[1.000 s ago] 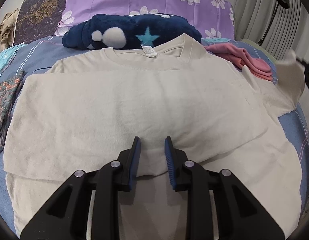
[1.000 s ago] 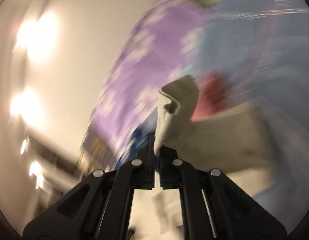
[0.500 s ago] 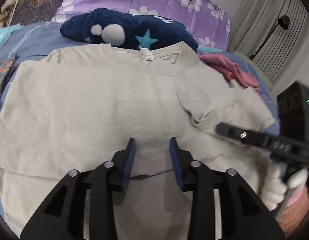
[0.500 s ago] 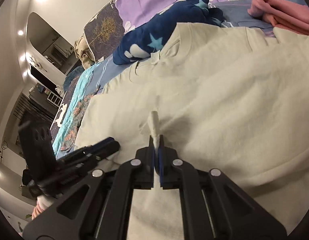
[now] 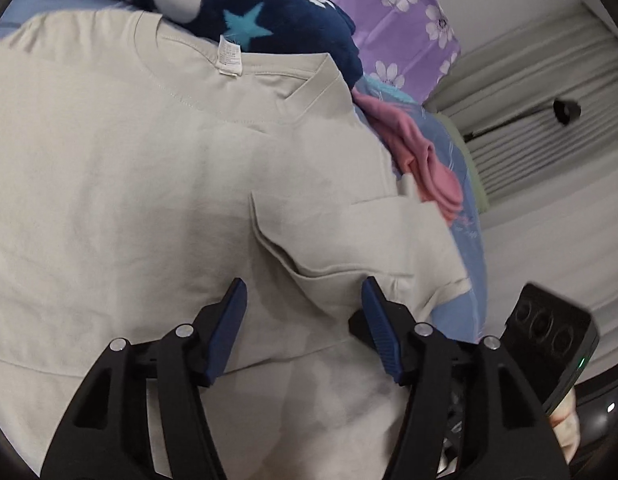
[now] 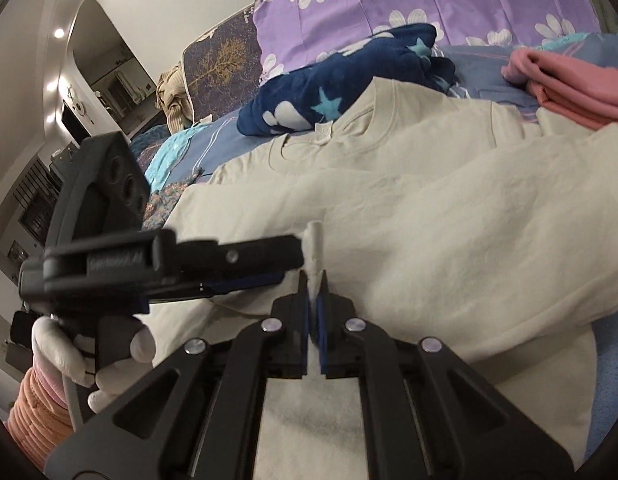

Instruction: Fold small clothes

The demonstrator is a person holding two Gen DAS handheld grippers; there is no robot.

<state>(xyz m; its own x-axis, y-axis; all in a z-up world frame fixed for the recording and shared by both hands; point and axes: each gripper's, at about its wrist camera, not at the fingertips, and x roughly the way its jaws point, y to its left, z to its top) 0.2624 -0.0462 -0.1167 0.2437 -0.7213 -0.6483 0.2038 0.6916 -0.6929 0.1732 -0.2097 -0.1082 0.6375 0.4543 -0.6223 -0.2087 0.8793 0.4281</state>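
A beige T-shirt (image 5: 129,168) lies flat on the bed, collar at the far side, its right sleeve (image 5: 349,236) folded in over the body. My left gripper (image 5: 303,300) is open just above the shirt, its jaws on either side of the folded sleeve's edge. My right gripper (image 6: 313,280) is shut on a pinch of the beige T-shirt (image 6: 429,220) fabric, a small ridge standing up between its fingers. The left gripper (image 6: 297,248) shows in the right wrist view, its tip right beside that pinch.
A navy star-patterned fleece (image 5: 237,4) lies beyond the collar against a purple flowered pillow (image 5: 389,12). Folded pink clothes (image 5: 421,160) sit to the right on the blue bedsheet (image 5: 465,256). A patterned cloth (image 6: 165,200) lies at the left. Curtains (image 5: 549,112) hang at the right.
The right gripper swung the sleeve over and laid it onto the shirt body, still gripping fabric. The left gripper moved forward and right toward the folded sleeve and opened wider.
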